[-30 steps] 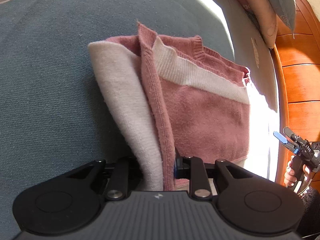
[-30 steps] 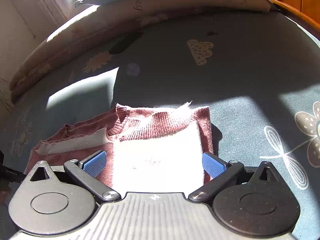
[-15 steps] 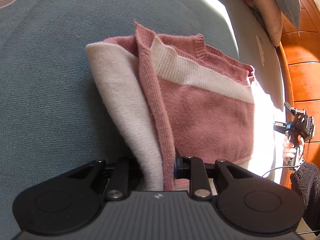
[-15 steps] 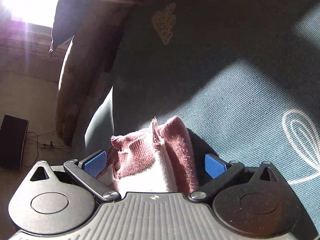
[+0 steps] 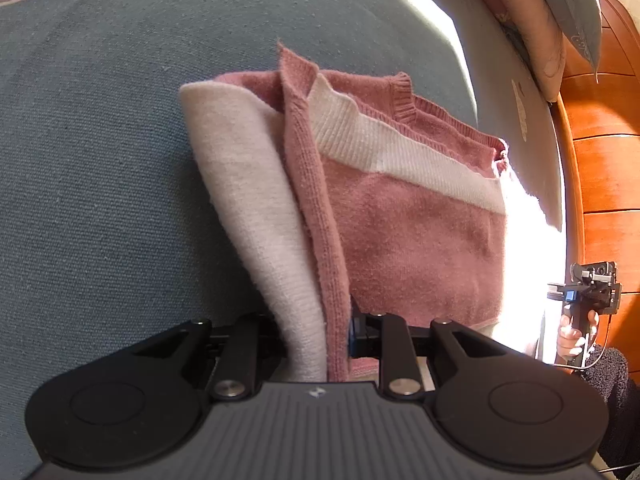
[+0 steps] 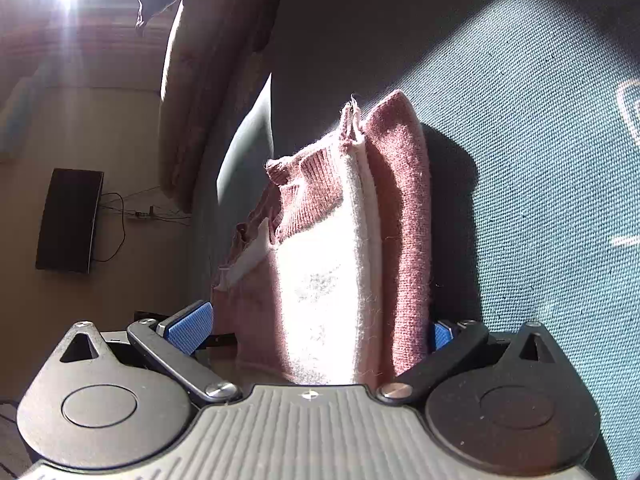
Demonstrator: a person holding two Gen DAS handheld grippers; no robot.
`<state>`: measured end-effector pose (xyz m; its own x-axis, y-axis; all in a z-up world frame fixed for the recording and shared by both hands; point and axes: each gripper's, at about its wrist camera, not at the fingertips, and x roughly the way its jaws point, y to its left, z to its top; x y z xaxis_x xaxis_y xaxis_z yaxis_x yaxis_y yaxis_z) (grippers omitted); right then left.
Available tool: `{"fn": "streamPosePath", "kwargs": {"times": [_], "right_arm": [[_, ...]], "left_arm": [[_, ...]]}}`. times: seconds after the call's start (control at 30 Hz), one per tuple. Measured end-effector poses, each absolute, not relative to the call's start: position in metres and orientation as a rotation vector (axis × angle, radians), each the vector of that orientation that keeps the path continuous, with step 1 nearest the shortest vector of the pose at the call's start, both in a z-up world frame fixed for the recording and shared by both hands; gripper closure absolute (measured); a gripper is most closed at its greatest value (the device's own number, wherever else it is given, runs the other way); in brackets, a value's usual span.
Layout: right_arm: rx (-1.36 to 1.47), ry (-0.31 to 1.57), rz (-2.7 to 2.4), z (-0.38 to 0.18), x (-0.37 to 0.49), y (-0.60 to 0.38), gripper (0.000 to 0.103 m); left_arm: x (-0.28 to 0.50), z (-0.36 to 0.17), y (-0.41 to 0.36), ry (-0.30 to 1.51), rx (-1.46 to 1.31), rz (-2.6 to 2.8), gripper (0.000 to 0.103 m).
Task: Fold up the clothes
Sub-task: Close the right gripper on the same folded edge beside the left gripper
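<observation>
A folded pink and white knit sweater (image 5: 400, 216) lies on a blue-grey bed sheet (image 5: 100, 160). My left gripper (image 5: 316, 332) is shut on the sweater's near folded edge, pinching white and pink layers. My right gripper (image 6: 316, 328) straddles the sweater's other end (image 6: 340, 240); its blue pads (image 6: 186, 326) stand wide apart with the stacked layers between them, the right pad close against the cloth. The right gripper also shows in the left wrist view (image 5: 584, 292), held in a hand at the bed's right side.
Pillows (image 5: 560, 20) lie at the head of the bed by an orange wooden headboard (image 5: 600, 160). In the right wrist view a dark speaker (image 6: 68, 220) with cables stands on the floor beyond the bed edge. Strong sunlight washes out part of the sweater.
The right gripper has rolled onto its side and moved in around the sweater's end, jaws still wide. The left gripper has kept its pinch and hardly moved.
</observation>
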<state>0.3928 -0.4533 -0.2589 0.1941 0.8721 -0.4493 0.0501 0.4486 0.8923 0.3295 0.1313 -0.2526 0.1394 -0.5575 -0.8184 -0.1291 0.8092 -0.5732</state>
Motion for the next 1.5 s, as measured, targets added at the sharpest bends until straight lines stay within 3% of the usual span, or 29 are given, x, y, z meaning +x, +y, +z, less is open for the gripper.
{"fn": "streamPosePath", "kwargs": {"times": [0.17,0.4,0.7,0.73,0.83,0.87,0.9,1.0,1.2,1.5], "right_arm": [[0.984,1.196,0.671,-0.259,0.423,-0.451,0.0],[0.978,1.313,0.711,-0.261,0.39,-0.44,0.0],[0.654,1.378,0.647,-0.238,0.404,-0.393,0.003],[0.604,1.381,0.641,-0.234,0.404,-0.39,0.005],[0.558,1.371,0.608,-0.233,0.396,-0.4,0.032],[0.611,1.381,0.577,-0.239,0.395,-0.412,0.052],[0.655,1.391,0.558,-0.246,0.395,-0.421,0.086],[0.755,1.412,0.51,-0.262,0.395,-0.444,0.086],[0.462,1.388,0.486,-0.235,0.392,-0.412,0.083],[0.348,1.331,0.34,-0.223,0.378,-0.384,0.083]], "left_arm": [[0.329,-0.252,0.131,1.416,-0.599,-0.336,0.079],[0.327,-0.252,0.131,1.406,-0.606,-0.332,0.079],[0.325,-0.251,0.127,1.393,-0.579,-0.318,0.079],[0.325,-0.251,0.127,1.39,-0.587,-0.316,0.079],[0.323,-0.252,0.128,1.383,-0.604,-0.305,0.079],[0.323,-0.251,0.127,1.382,-0.598,-0.305,0.079],[0.323,-0.251,0.127,1.381,-0.592,-0.304,0.079],[0.322,-0.249,0.124,1.377,-0.577,-0.294,0.079],[0.319,-0.248,0.118,1.359,-0.577,-0.241,0.079],[0.317,-0.242,0.105,1.341,-0.502,-0.204,0.079]]}}
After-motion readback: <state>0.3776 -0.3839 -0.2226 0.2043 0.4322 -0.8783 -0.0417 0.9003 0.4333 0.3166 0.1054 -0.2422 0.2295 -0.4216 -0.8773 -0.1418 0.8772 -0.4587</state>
